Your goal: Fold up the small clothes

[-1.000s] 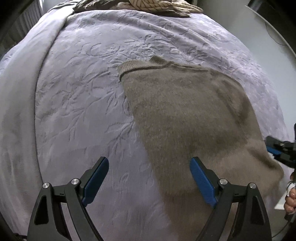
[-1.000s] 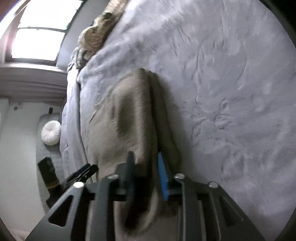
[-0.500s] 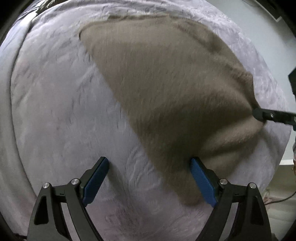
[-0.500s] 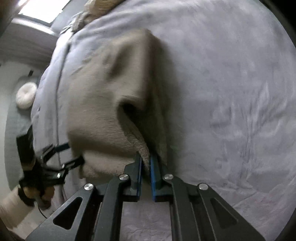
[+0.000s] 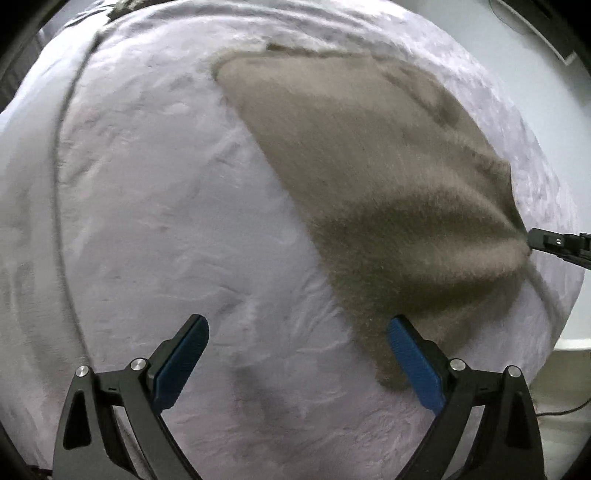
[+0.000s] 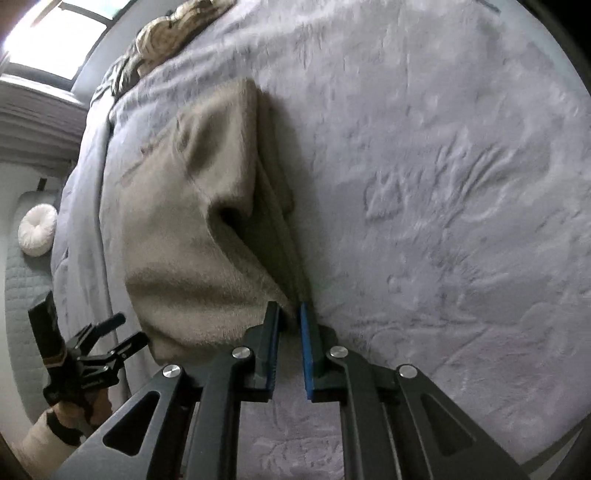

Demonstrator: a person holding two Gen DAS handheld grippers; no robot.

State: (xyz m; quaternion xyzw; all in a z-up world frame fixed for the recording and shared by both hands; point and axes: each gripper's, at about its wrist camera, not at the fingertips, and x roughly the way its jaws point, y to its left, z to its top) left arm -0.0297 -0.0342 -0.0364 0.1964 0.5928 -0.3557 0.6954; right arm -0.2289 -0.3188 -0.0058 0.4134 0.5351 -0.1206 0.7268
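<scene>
A fuzzy taupe sweater [image 5: 369,166] lies on the lilac bedspread [image 5: 147,221], with its right corner drawn out to a point. My right gripper [image 6: 289,308] is shut on that corner of the sweater [image 6: 192,221], and the cloth rises off the bed in a fold. It also shows as the right gripper [image 5: 554,243] at the edge of the left wrist view. My left gripper [image 5: 298,325] points down over the bed with its jaws opening wide. Its right pad sits at the sweater's lower tip without pressing it. A hand holds the left gripper [image 6: 107,339] beside the bed.
A heap of patterned cloth [image 6: 173,33] lies at the head of the bed under a bright window [image 6: 55,22]. A round white cushion [image 6: 37,236] rests on a quilted seat beside the bed. The bed's edge and a floor cable [image 5: 565,410] are at the lower right.
The right gripper's jaws closed on the sweater's corner and pulled it up and outward, stretching it taut. The left gripper slid along the bed and its jaws widened slightly.
</scene>
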